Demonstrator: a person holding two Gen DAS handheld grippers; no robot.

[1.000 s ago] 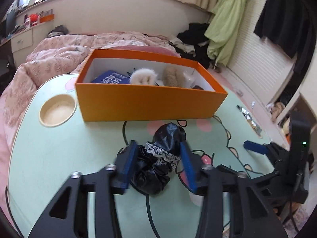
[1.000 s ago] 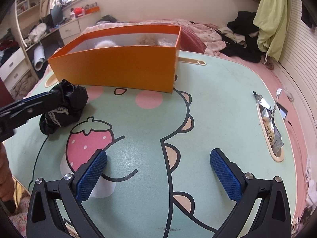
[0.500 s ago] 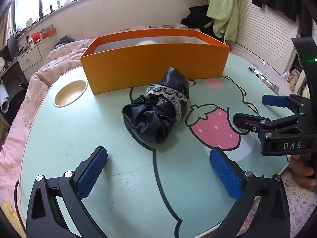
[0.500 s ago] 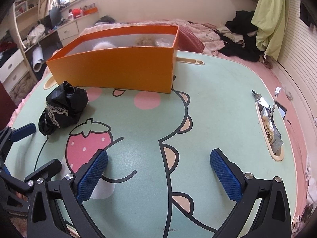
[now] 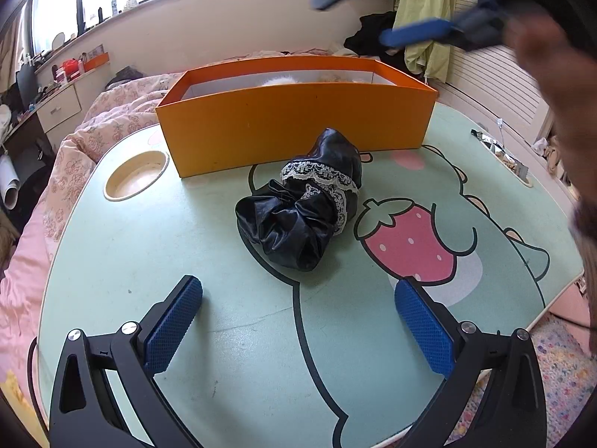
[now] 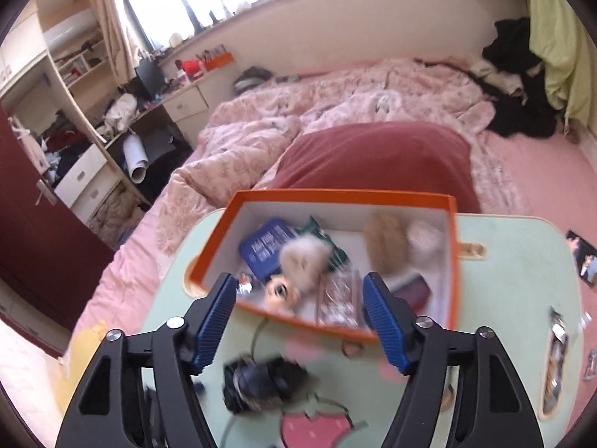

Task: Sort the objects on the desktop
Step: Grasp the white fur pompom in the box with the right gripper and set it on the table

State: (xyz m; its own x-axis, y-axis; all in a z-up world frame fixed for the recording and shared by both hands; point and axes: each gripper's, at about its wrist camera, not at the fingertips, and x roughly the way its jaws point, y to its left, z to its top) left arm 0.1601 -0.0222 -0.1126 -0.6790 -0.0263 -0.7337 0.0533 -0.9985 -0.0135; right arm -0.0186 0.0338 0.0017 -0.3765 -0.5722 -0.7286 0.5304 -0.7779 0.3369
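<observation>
With the left gripper wide open and empty, and the right gripper, jaws just narrowed, empty, the black lace-trimmed pouch should be gripped mid-body for the orange box.

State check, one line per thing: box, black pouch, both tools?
Orange cardboard box: open-topped, upright, items inside.
Black satin lace-trimmed pouch: lying on the green cartoon-print table, outside the box, ungripped.
Left tool: wide open, empty.
Right tool: above the box, empty; jaws have just been closing.
</observation>
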